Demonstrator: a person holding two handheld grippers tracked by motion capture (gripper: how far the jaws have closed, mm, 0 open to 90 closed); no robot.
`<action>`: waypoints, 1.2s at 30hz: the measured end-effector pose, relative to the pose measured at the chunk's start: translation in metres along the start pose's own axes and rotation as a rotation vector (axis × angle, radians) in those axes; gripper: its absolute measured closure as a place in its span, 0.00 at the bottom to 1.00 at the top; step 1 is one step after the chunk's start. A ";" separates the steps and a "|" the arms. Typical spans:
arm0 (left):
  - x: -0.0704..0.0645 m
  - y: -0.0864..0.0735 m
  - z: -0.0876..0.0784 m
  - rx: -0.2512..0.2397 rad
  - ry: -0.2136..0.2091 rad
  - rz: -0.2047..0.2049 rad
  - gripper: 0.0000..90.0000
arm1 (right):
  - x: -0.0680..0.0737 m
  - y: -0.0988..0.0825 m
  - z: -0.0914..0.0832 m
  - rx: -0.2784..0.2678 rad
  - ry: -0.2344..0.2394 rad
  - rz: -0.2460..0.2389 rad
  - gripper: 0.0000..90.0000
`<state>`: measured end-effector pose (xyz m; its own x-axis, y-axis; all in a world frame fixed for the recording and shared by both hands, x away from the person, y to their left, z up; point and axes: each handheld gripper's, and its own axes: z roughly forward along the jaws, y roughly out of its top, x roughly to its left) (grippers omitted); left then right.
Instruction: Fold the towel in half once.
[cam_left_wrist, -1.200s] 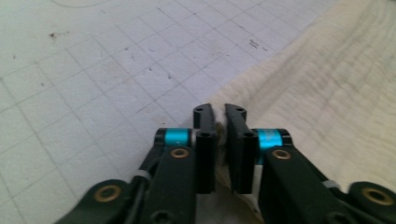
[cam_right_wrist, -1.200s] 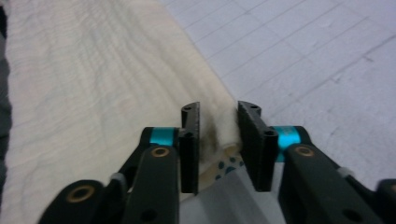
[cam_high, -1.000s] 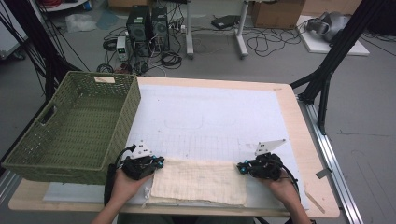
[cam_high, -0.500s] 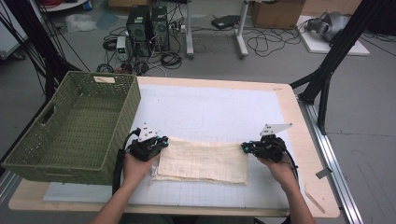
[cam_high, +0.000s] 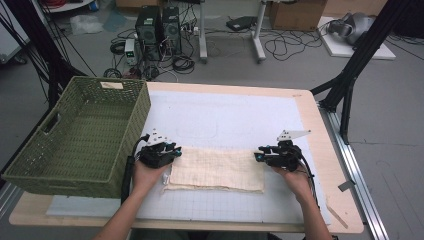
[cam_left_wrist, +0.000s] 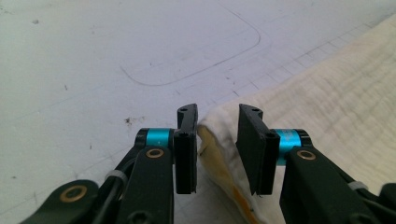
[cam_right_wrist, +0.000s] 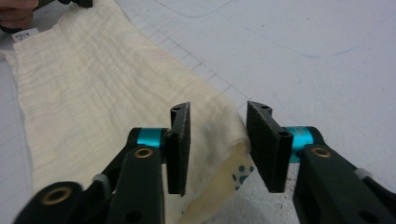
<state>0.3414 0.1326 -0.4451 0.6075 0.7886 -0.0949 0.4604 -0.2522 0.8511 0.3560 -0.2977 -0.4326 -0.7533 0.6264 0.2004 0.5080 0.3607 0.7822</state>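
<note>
A cream cloth (cam_high: 217, 169) lies folded flat on the white grid mat (cam_high: 225, 120). My left gripper (cam_high: 174, 151) is at the cloth's far left corner and my right gripper (cam_high: 259, 155) at its far right corner. In the left gripper view, the left gripper (cam_left_wrist: 217, 122) has just been opening, and the corner of the cloth (cam_left_wrist: 336, 107) sits loose between the parted jaws. In the right gripper view, the right gripper (cam_right_wrist: 218, 116) has also just been opening. That corner of the cloth (cam_right_wrist: 93, 84), with small teal prints on its underside, droops between the jaws, unpressed.
A green woven basket (cam_high: 75, 135) stands on the table's left side, close to my left hand. The wooden table edge (cam_high: 320, 150) runs along the right. Computers and cables lie on the floor beyond the far edge, and a black stand leg (cam_high: 350, 80) rises at the right.
Both hands carried the cloth away from the table's near edge. The cloth now lies farther in on the mat, and both pairs of jaws have parted from its corners.
</note>
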 end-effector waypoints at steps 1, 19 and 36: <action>0.000 0.000 -0.001 0.000 -0.006 0.004 0.74 | 0.000 0.000 0.000 -0.004 0.002 -0.008 0.63; 0.005 0.026 -0.015 -0.063 -0.021 0.014 0.69 | 0.002 0.021 -0.012 -0.056 0.007 0.016 0.39; 0.007 0.024 -0.009 -0.030 -0.029 0.011 0.68 | 0.002 0.018 -0.005 -0.002 -0.012 -0.007 0.38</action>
<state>0.3506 0.1373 -0.4205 0.6313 0.7690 -0.1002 0.4342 -0.2435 0.8673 0.3616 -0.2931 -0.4149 -0.7514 0.6325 0.1880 0.5020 0.3631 0.7849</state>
